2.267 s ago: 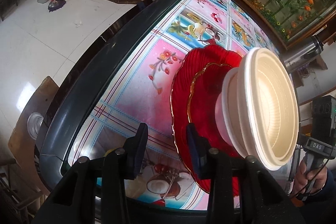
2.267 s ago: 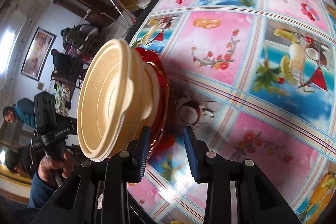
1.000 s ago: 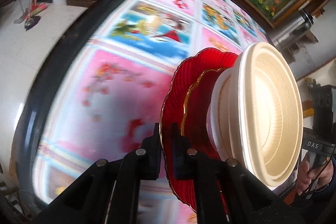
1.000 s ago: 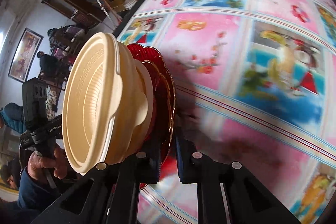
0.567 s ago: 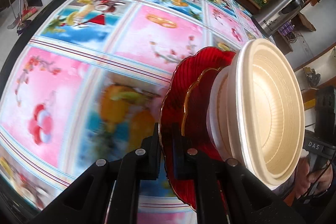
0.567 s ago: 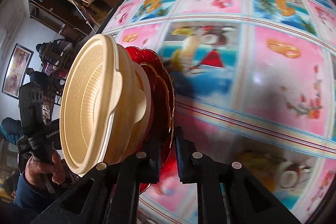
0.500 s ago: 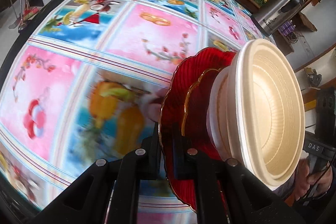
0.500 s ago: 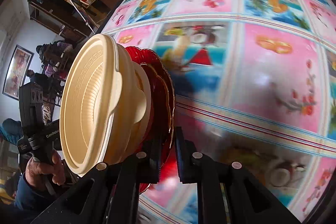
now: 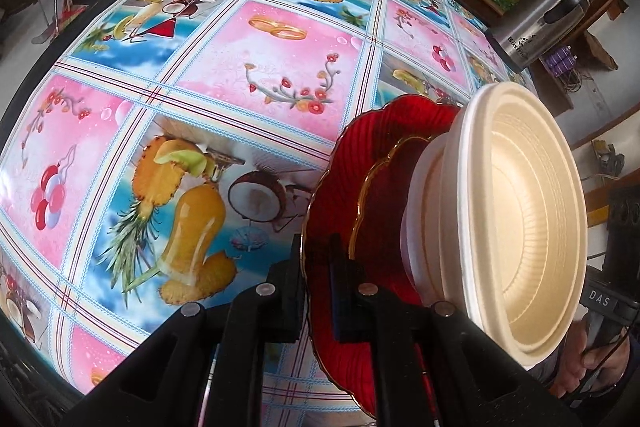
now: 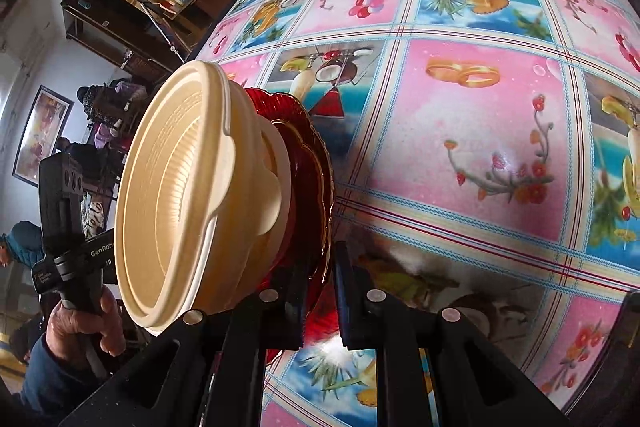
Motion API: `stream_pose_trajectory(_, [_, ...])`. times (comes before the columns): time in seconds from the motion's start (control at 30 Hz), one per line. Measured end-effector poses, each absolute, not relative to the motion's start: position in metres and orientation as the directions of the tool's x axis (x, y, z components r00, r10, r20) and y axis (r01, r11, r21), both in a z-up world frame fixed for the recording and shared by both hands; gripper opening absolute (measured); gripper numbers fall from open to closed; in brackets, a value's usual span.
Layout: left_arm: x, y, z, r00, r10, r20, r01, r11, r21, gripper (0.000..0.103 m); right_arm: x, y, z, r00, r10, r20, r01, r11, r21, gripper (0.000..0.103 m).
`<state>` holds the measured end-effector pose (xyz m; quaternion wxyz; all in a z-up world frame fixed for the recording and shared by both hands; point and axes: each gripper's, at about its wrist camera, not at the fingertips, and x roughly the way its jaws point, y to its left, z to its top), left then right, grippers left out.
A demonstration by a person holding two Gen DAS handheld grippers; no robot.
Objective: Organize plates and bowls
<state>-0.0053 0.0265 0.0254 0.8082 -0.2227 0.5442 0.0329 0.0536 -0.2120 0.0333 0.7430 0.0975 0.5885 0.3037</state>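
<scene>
Grippers (image 9: 316, 279) (image 10: 318, 291) both pinch scalloped red plates (image 9: 340, 187) — cream bowls (image 9: 520, 227) stacked on top.

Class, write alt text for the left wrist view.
The left gripper clamps the rim of a red plate carrying stacked cream bowls, above a fruit-print tablecloth. A steel kettle stands at the table's far edge.

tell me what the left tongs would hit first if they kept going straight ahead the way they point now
Nothing new, most likely: the left tongs are already shut on the rim of the red plate, which carries the cream bowls. Beyond the tips lies only the patterned tablecloth; depth is hard to judge.
</scene>
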Motion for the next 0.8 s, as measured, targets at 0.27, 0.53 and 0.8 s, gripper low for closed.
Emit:
stream_pose_trajectory(0.27, [0.001,0.023,0.025,0.405,-0.194,-0.893,-0.278,0.905,-0.323,0.008,0.055,-0.215,0.036,0.142,0.545,-0.826,-0.32,0.815,0.483,0.013])
stream_pose_trajectory(0.53, [0.012,0.025,0.024,0.418,-0.207,-0.885,-0.237,0.915,-0.326,0.008,0.062,-0.211,0.04,0.2,0.49,-0.849,-0.303,0.855,0.422,0.013])
stream_pose_trajectory(0.8, [0.014,0.033,0.026,0.409,-0.196,-0.891,-0.219,0.927,-0.304,0.008,0.064,-0.197,0.042,0.237,0.441,-0.866,-0.279,0.884,0.374,0.013])
